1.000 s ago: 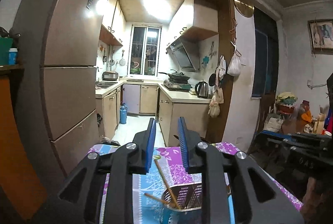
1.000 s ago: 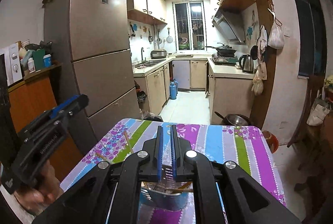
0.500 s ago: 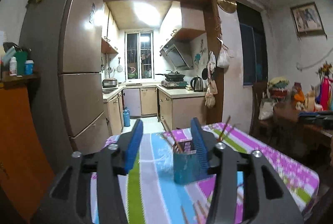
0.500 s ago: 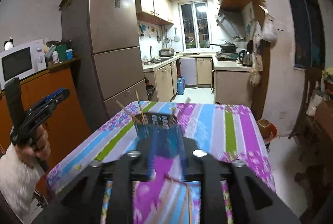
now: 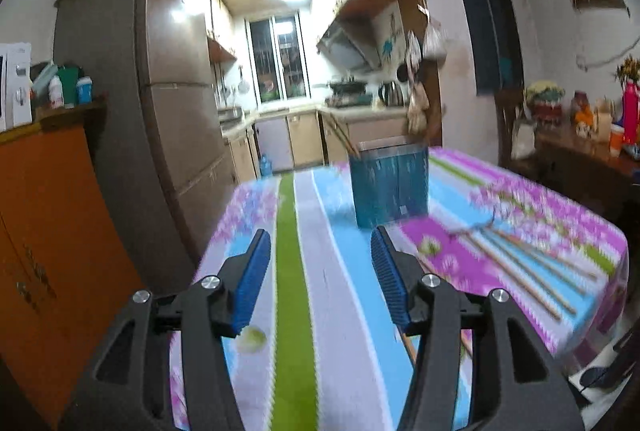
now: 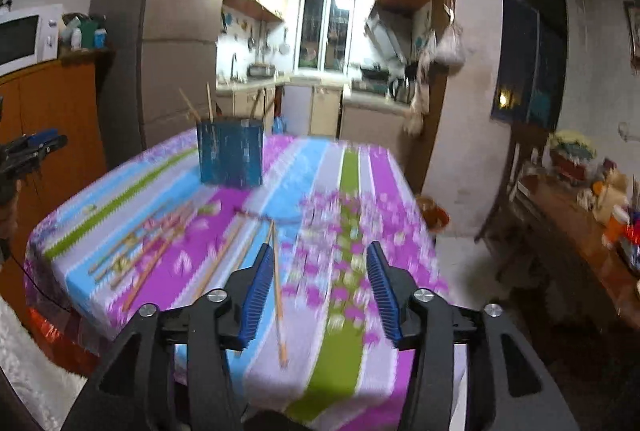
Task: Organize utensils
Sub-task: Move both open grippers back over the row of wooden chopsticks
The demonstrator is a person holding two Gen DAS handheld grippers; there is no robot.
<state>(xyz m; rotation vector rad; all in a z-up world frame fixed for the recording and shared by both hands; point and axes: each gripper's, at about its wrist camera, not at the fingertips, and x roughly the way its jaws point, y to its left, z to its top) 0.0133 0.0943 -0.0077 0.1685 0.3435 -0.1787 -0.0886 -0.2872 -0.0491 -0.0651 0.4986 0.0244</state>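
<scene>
Both grippers hang open and empty over the near end of the striped table, the blue holder standing farther in.

The left gripper (image 5: 320, 263) has its jaws parted with only cloth showing between them; the right gripper's (image 6: 318, 279) jaws have just been opening, and one chopstick (image 6: 279, 295) lies on the cloth under the gap, near its left pad, not pinched. The holder (image 5: 389, 187) stands upright on the table (image 5: 300, 311), well clear of both grippers, with a few chopsticks in it. More loose chopsticks (image 6: 152, 251) lie flat between holder and near edge. A fridge (image 5: 176, 103) stands just off the table's left side; a cluttered sideboard (image 6: 580, 215) lines the right, with bare floor between.
</scene>
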